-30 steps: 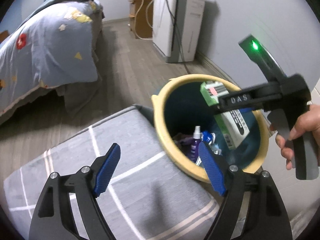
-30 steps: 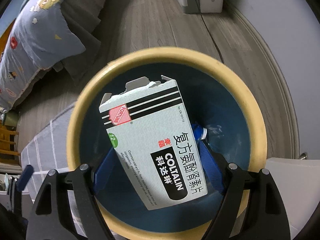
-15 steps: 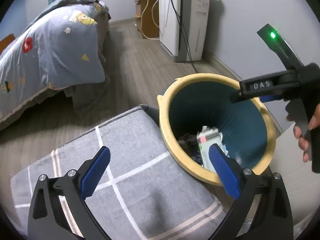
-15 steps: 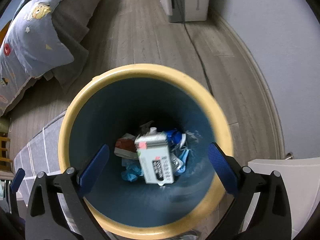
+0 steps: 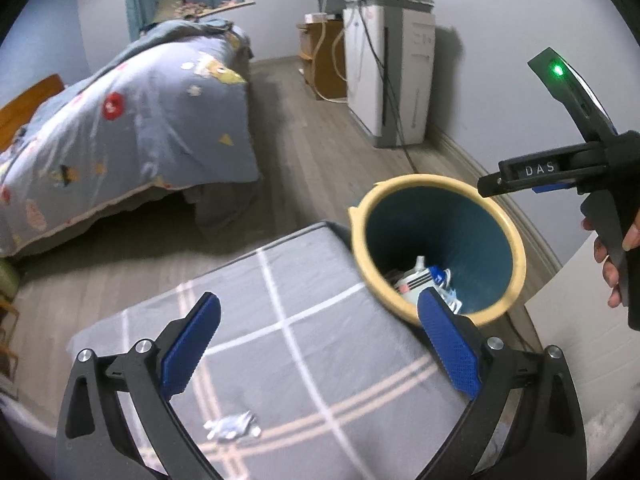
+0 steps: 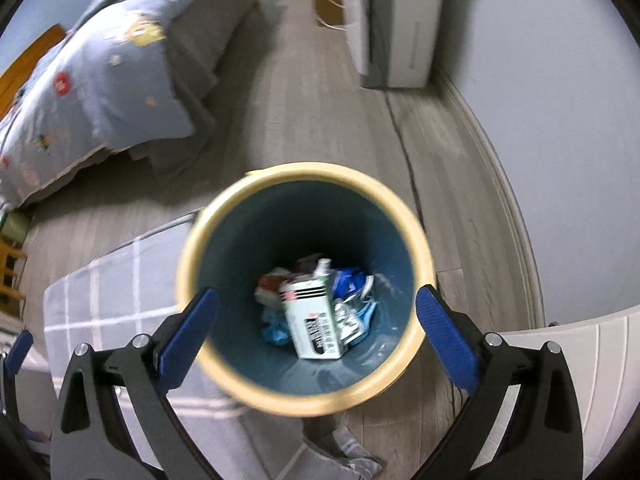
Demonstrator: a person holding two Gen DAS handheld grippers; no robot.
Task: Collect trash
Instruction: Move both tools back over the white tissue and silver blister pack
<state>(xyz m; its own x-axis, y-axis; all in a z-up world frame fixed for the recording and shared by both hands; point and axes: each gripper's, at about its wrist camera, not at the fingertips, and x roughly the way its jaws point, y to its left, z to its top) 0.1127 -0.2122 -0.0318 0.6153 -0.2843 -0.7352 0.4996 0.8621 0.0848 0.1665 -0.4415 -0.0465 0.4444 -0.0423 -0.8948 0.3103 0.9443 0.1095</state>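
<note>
- The right gripper (image 6: 316, 328) hangs over the bin (image 6: 188, 256), pointing almost straight down into it, its 2 blue pads (image 6: 446, 336) spread wide with nothing between them.
- The bin is yellow-rimmed and dark teal inside, and stands on the wooden floor (image 6: 312, 112) hard against the corner of a grey checked cushion (image 6: 104, 304).
- A white medicine box (image 6: 316, 320) with black stripes and a black label lies on top of the heap at the bottom, tilted, its open end toward the far wall of the bin.
- Around the box sit blue crumpled plastic (image 6: 276, 332), a red-and-white wrapper (image 6: 268, 284) and shiny foil (image 6: 352, 324).
- The left gripper (image 5: 320, 344) is held above the cushion (image 5: 320, 360), its pads (image 5: 192, 344) likewise wide apart and empty.
- Between its arms, a small crumpled silvery scrap (image 5: 232, 428) rests on the cushion, well apart from the bin (image 5: 516, 248).
- From the left camera the right gripper (image 5: 492, 186) shows at the far right, a hand (image 5: 612, 264) on its grip and a green light lit.
- A bed with a blue patterned quilt (image 5: 140, 120) stands across the floor, a white appliance (image 5: 392, 72) against the wall.
</note>
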